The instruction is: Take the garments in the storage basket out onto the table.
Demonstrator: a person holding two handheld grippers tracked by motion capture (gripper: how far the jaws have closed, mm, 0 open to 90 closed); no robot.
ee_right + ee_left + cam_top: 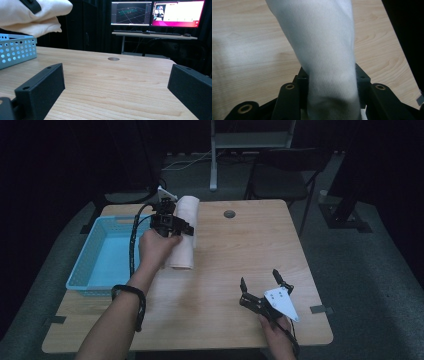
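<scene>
Left gripper point(170, 222): its jaws are clamping the folded cloth point(182, 232) between them; in the left gripper view the fabric point(324, 62) is running up from between the two black jaws.
Right gripper point(260, 282): it is sitting low at the near right of the table point(240, 250), jaws spread wide with nothing between them.
Cloth: a pale, folded bundle, it is hanging above the tabletop just beside the basket's right wall; in the right gripper view it point(32, 17) is showing above the basket's corner.
Basket point(95, 260): light blue with perforated walls, it is standing on the left part of the table.
Beyond the table: two lit monitors point(157, 12) are glowing on a desk.
</scene>
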